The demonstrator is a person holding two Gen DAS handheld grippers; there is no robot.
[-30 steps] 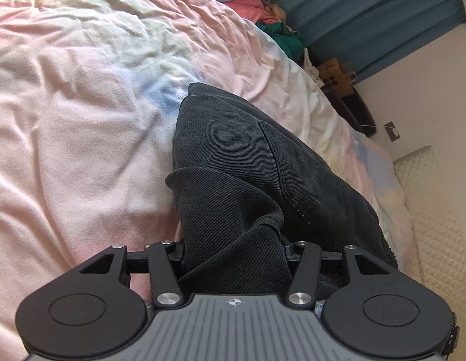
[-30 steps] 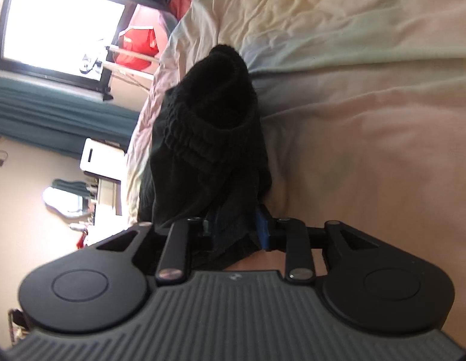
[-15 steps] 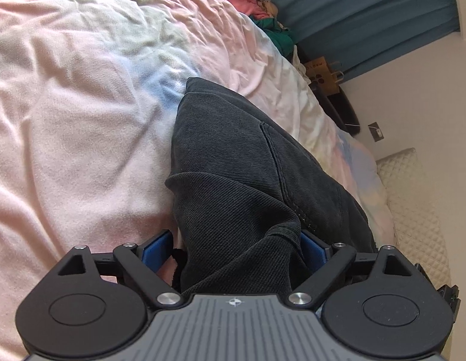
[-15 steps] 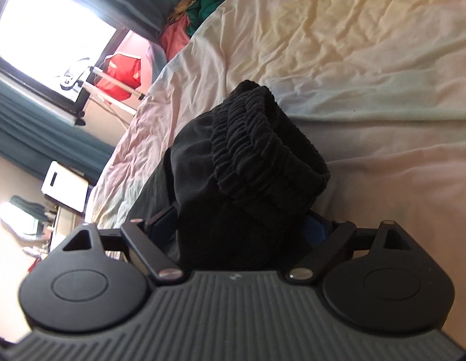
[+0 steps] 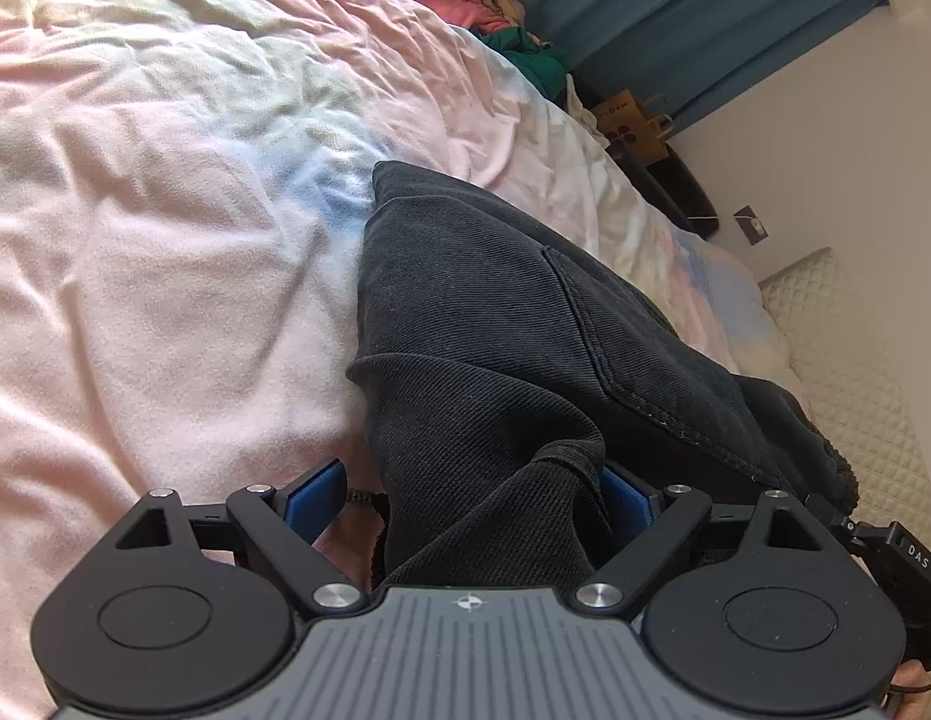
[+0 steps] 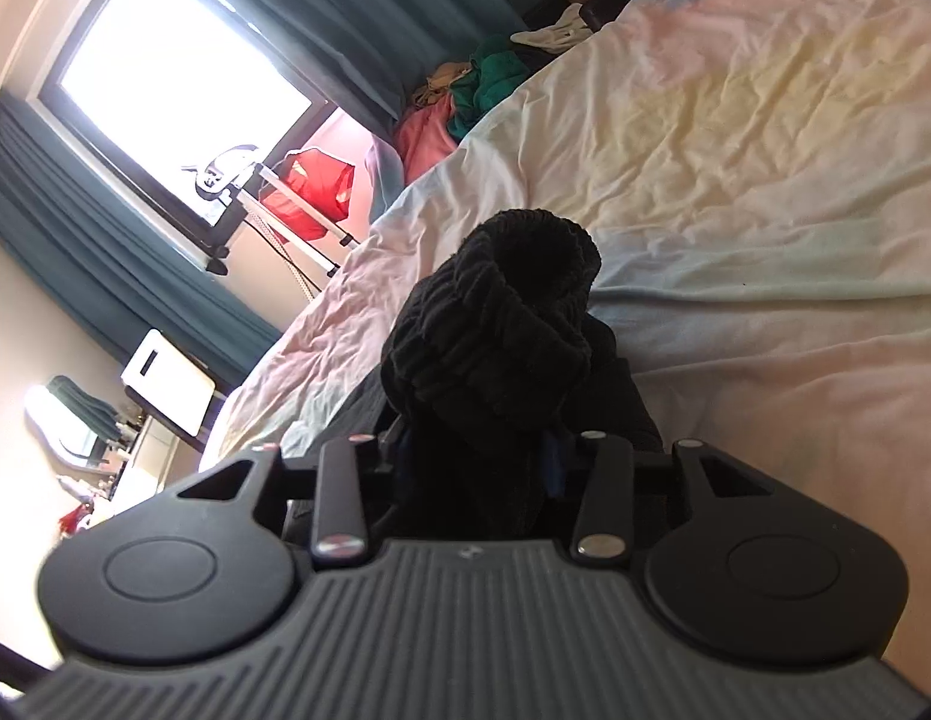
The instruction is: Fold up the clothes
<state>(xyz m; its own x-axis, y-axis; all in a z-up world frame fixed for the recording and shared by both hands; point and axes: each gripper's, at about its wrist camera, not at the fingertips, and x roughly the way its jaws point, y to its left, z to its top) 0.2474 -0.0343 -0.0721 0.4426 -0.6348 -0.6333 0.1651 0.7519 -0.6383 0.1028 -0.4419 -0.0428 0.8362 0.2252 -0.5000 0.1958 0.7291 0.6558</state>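
Observation:
Black trousers [image 5: 495, 300] lie on the pastel bed sheet [image 5: 165, 240], one end bunched toward me. My left gripper [image 5: 471, 492] stands open around that bunched end. Its blue pads [image 5: 315, 498] are spread wide and the left one is clear of the cloth. In the right wrist view the ribbed elastic waistband [image 6: 513, 312] rises in a lifted hump above the sheet [image 6: 765, 180]. My right gripper [image 6: 477, 450] is closing, its jaws narrow and pressed on the waistband cloth. The fabric hides most of its pads.
A pile of pink and green clothes [image 5: 501, 30] sits at the bed's far end, below blue curtains [image 5: 675, 0]. A brown paper bag [image 5: 633, 126] stands beside the bed. A white quilted surface [image 5: 855, 390] borders the bed. A bright window [image 6: 183, 78] and a red bag [image 6: 309, 192] show in the right wrist view.
My left jaws spread wide and let go of the trouser end. My right jaws opened, then narrowed again on the waistband, while that gripper rose and rolled.

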